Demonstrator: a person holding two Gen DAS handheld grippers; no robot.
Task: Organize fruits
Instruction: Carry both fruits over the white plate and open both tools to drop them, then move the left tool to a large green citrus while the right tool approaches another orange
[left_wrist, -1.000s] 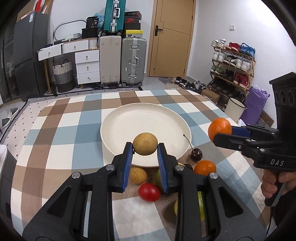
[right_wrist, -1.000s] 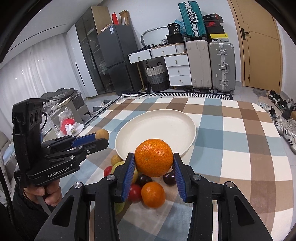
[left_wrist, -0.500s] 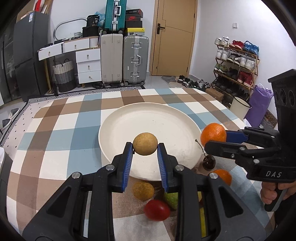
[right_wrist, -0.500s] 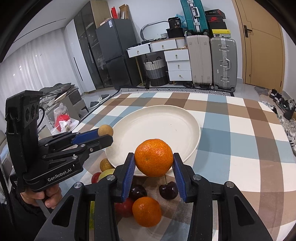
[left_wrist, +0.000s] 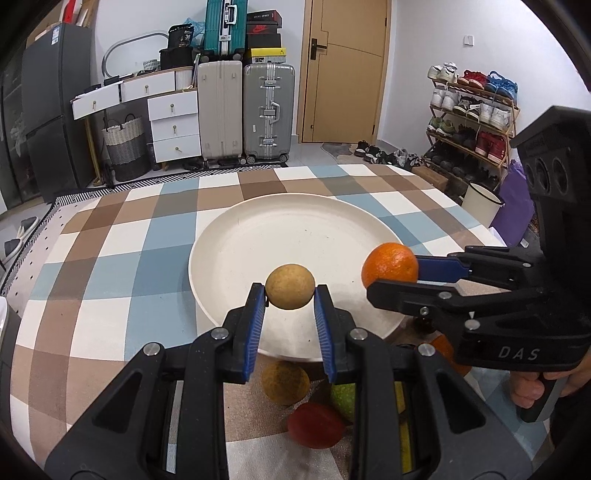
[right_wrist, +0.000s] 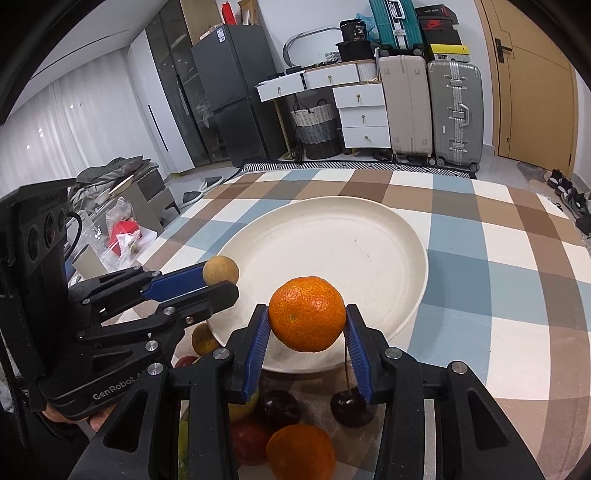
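Note:
My left gripper (left_wrist: 290, 308) is shut on a small tan round fruit (left_wrist: 290, 286) and holds it over the near rim of the cream plate (left_wrist: 258, 236). My right gripper (right_wrist: 306, 326) is shut on an orange (right_wrist: 306, 314), held above the plate's near edge (right_wrist: 406, 280). In the left wrist view the orange (left_wrist: 389, 265) sits at the plate's right rim. In the right wrist view the tan fruit (right_wrist: 220, 270) sits at the plate's left rim. The plate is empty.
Loose fruit lies on the checked cloth before the plate: a second tan fruit (left_wrist: 285, 382), a red fruit (left_wrist: 316, 424), a green one (left_wrist: 343, 397), another orange (right_wrist: 301, 456), two dark cherries (right_wrist: 349, 408). Suitcases and drawers stand beyond the table.
Both grippers have moved forward with their fruit, from over the loose fruit pile to over the plate's near rim. The orange has come closer to the tan fruit.

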